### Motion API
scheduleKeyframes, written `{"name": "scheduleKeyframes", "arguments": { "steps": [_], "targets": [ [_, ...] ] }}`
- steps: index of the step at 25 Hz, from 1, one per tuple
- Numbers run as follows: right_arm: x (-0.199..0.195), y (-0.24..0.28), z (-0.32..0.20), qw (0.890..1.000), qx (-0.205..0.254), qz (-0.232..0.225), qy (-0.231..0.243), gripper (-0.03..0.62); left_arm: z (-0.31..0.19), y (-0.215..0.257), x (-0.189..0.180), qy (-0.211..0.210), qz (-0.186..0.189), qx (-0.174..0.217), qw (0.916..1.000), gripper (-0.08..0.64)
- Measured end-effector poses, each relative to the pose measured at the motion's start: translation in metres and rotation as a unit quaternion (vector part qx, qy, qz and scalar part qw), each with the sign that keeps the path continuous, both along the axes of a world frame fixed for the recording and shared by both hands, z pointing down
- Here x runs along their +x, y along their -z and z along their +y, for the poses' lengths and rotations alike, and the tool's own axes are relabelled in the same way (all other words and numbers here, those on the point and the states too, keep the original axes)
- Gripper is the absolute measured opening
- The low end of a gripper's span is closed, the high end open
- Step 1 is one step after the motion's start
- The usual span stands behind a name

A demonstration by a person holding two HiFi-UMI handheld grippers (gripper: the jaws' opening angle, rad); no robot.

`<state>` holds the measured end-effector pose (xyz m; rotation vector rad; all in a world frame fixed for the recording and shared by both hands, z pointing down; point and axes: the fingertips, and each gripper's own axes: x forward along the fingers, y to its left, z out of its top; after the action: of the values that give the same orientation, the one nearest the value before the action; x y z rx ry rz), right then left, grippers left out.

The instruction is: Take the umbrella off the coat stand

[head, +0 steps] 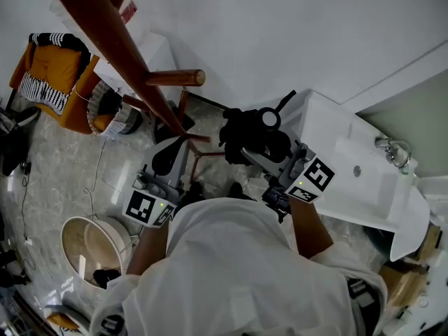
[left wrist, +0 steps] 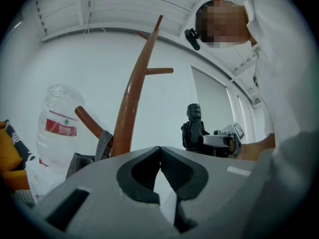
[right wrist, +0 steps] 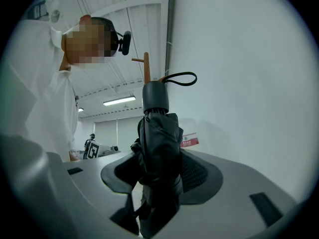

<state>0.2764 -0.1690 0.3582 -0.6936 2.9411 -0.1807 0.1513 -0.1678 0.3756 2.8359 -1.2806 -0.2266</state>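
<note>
The coat stand (head: 119,47) is the biggest hazard. Its pole slants from the upper left of the head view down to the centre, with a peg (head: 175,78) jutting right. A careless swing of the load back leftward could knock it against the peg or pole and set the stand rocking.

The umbrella (right wrist: 159,143) itself could slip. The right tongs (right wrist: 159,178) pinch it around its soft folded canopy rather than the hard handle, so the fabric may slide through the pads if the hold tips. Its wrist loop (right wrist: 179,77) sticks out loosely at the top and could snag on a peg if it passes near one.

In the right gripper view the umbrella stands upright between the jaws, handle end up, filling the centre of the frame. In the head view it sits at centre, right of the pole and apart from it, so it looks clear of the stand already. The left tongs (left wrist: 159,151) are pressed together on nothing, and from them the umbrella shows small at centre right.
</note>
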Motion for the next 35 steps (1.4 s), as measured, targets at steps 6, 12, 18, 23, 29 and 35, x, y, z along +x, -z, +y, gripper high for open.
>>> {"name": "scheduleKeyframes", "arguments": {
  "steps": [6,12,18,23,29,35],
  "targets": [
    [0.0,-0.018,0.009,1.0,-0.009,0.008,0.005,0.221,0.005,-0.016,0.007,-0.001,-0.002,-0.017,0.9999,0.015],
    [-0.002,-0.032,0.021,1.0,-0.018,0.009,0.013,0.221,0.013,-0.026,0.012,0.0,-0.002,-0.027,0.9996,0.015],
    [-0.003,-0.045,0.023,1.0,-0.019,0.016,0.008,0.221,0.017,-0.04,0.011,0.005,-0.01,-0.036,0.9993,0.015],
    [-0.004,-0.055,0.027,0.999,-0.02,0.027,0.007,0.221,0.021,-0.048,0.01,0.006,-0.013,-0.043,0.999,0.015],
    [-0.006,-0.059,0.03,0.999,-0.016,0.033,0.011,0.221,0.021,-0.05,0.013,0.005,-0.01,-0.045,0.9989,0.015],
    [-0.004,-0.055,0.029,0.999,-0.016,0.03,0.008,0.221,0.023,-0.047,0.013,0.004,-0.007,-0.045,0.999,0.015]
  ]
}}
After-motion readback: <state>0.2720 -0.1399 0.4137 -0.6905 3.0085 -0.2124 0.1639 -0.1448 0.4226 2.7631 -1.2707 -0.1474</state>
